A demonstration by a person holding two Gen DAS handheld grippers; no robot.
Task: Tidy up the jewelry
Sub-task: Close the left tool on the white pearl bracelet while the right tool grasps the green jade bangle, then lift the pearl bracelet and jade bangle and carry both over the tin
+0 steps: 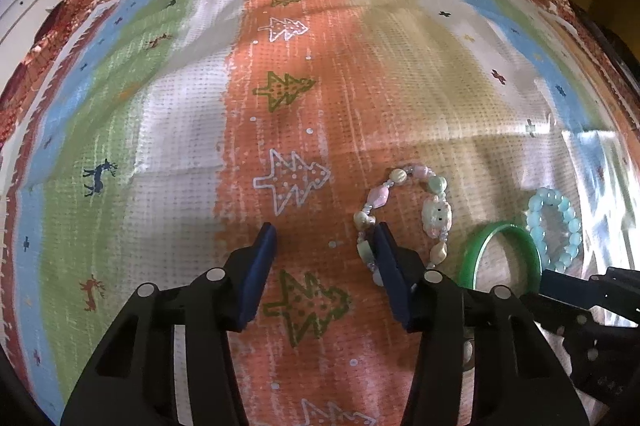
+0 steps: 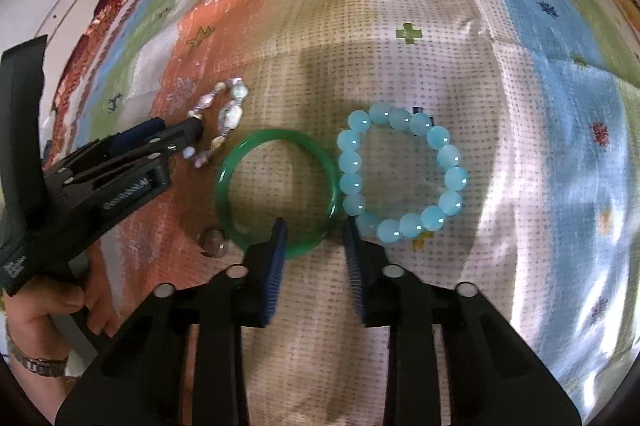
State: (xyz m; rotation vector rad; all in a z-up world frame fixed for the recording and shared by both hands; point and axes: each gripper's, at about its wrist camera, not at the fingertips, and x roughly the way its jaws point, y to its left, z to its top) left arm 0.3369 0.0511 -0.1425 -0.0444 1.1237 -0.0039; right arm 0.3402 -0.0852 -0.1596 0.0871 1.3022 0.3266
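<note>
Beside the green bangle [image 2: 276, 191], which lies flat on the striped cloth [image 2: 400, 37], the other pieces sit in a row: the blue bead bracelet [image 2: 402, 171] touches its rim on one side, the mixed pastel bead bracelet [image 2: 218, 123] lies near its other side, and a small metal ring [image 2: 212, 242] rests just off its near edge.

The right tongs [image 2: 316, 232] point steeply down at the spot where bangle and blue beads meet. One blue pad overlaps the bangle's near rim and the other sits against the nearest blue beads; whether the pads stand astride the bangle's band or above it cannot be told. They are narrowly parted, nothing is clamped between them yet, and only cloth shows in the gap. This hand is plainly the nearer to the bangle.

The left tongs [image 1: 326, 242] stand about half spread over the orange stripe on the far side of the pastel bracelet from the bangle. One pad touches or overlaps that bracelet's beads, but the gap holds only cloth, so they grip nothing.
</note>
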